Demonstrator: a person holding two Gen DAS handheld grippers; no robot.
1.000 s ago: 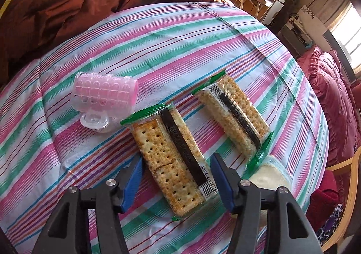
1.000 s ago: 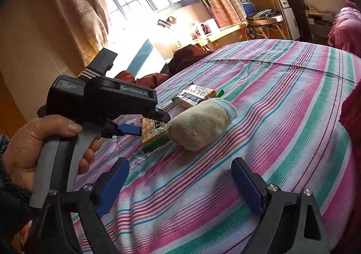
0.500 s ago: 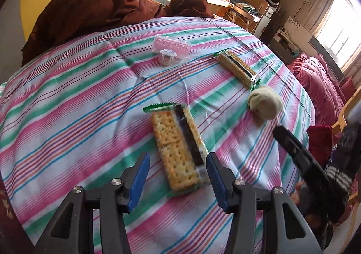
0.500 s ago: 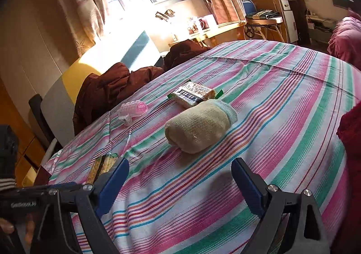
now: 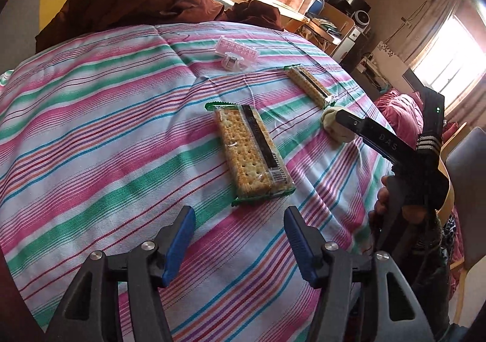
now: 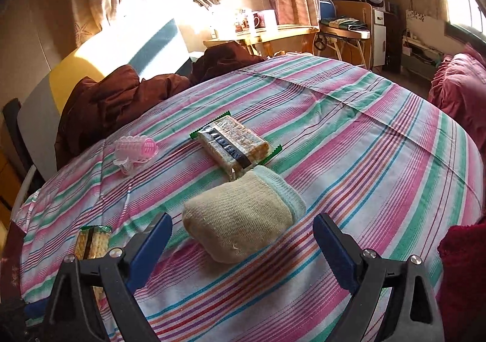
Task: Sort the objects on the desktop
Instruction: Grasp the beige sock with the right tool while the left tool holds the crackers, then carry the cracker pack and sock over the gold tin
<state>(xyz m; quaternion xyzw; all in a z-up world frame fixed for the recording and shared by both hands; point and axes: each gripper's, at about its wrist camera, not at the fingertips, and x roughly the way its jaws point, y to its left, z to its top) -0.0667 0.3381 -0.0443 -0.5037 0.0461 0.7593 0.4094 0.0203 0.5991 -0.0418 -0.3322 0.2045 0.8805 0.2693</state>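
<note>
I see left gripper (image 5: 237, 234) fingers spread wide, empty, near cracker pack (image 5: 250, 153) just ahead on the striped counter (image 5: 91, 129). Right gripper (image 6: 243, 246) also wide, rolled sock (image 6: 243, 214) between its fingers, untouched. Second cracker pack (image 6: 232, 144) touches the sock; pink hair roller (image 6: 136, 149) sits apart.

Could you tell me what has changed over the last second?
The left gripper let go of the near cracker pack after carrying it away from the hair roller, then drew back, open. The right gripper closed in on the sock, open. The far pack, roller and sock stayed put.
</note>
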